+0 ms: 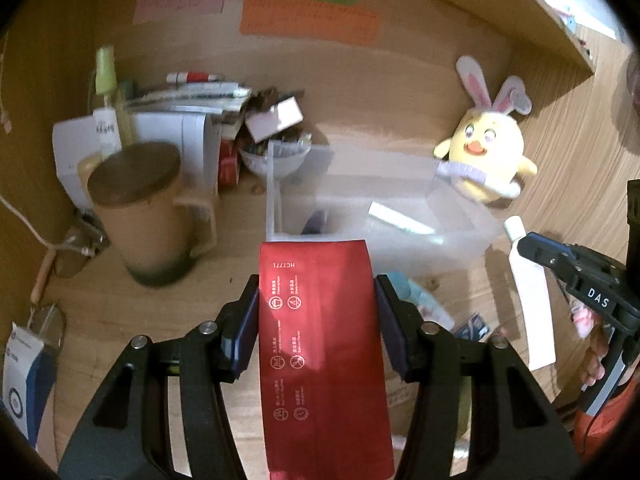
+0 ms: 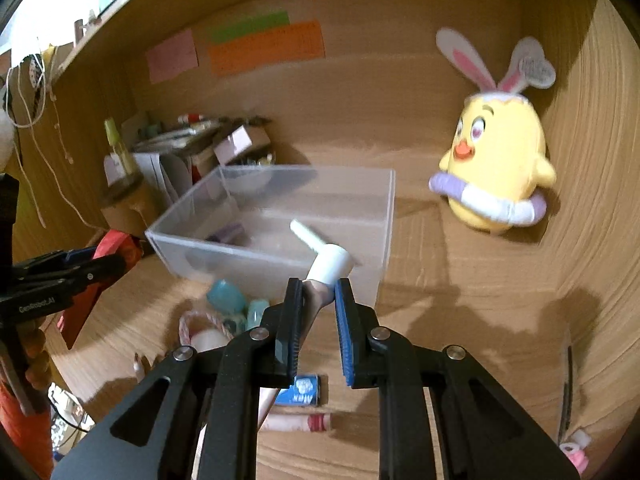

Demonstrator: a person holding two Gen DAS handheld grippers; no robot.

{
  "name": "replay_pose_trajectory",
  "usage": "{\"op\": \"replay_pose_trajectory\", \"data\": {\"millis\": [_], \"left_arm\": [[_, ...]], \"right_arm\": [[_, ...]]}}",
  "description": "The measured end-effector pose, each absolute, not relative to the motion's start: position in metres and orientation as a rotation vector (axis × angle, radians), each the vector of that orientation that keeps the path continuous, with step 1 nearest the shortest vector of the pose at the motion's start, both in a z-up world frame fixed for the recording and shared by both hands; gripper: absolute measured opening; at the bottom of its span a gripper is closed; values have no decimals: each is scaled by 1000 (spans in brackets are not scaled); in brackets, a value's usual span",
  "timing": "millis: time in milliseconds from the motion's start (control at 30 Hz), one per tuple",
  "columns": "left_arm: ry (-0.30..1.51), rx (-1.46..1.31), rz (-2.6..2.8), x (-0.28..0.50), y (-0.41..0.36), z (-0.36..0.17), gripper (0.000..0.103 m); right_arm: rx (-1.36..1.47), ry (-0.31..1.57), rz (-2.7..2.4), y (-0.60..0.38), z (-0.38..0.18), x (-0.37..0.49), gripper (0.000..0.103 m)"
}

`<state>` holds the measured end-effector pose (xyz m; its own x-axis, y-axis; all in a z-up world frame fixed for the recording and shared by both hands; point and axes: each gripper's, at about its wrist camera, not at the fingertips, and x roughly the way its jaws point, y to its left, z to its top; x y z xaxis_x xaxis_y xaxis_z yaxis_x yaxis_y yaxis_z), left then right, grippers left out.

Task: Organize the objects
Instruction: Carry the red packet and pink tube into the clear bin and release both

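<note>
My left gripper [image 1: 316, 300] is shut on a flat red packet [image 1: 320, 340] and holds it just in front of the clear plastic box [image 1: 472, 240]. My right gripper [image 2: 318, 294] is shut on a white tube with a white cap [image 2: 330, 266], held near the box's front wall [image 2: 260, 264]. The tube also shows in the left wrist view [image 1: 528, 292], right of the box. Inside the box lie a dark purple item [image 2: 228, 234] and a white stick-like item [image 2: 306, 236].
A yellow plush chick with bunny ears [image 1: 488, 148] sits right of the box. A lidded beige mug [image 1: 144, 208] and piled clutter [image 1: 224, 108] stand to the left. Small teal items [image 2: 236, 304], a blue packet [image 2: 300, 390] and a pink tube [image 2: 296, 422] lie in front of the box.
</note>
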<state>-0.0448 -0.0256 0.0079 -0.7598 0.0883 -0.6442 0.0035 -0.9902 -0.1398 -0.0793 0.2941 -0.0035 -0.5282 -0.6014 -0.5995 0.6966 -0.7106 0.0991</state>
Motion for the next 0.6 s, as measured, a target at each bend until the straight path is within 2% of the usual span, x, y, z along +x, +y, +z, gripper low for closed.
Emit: {"op": "replay_pose_trajectory", "data": {"millis": [600], "left_arm": [[-226,-974,2913,-86,-14,39,54]], "right_arm": [[690,192,-2230,254,28,-106,15]]}}
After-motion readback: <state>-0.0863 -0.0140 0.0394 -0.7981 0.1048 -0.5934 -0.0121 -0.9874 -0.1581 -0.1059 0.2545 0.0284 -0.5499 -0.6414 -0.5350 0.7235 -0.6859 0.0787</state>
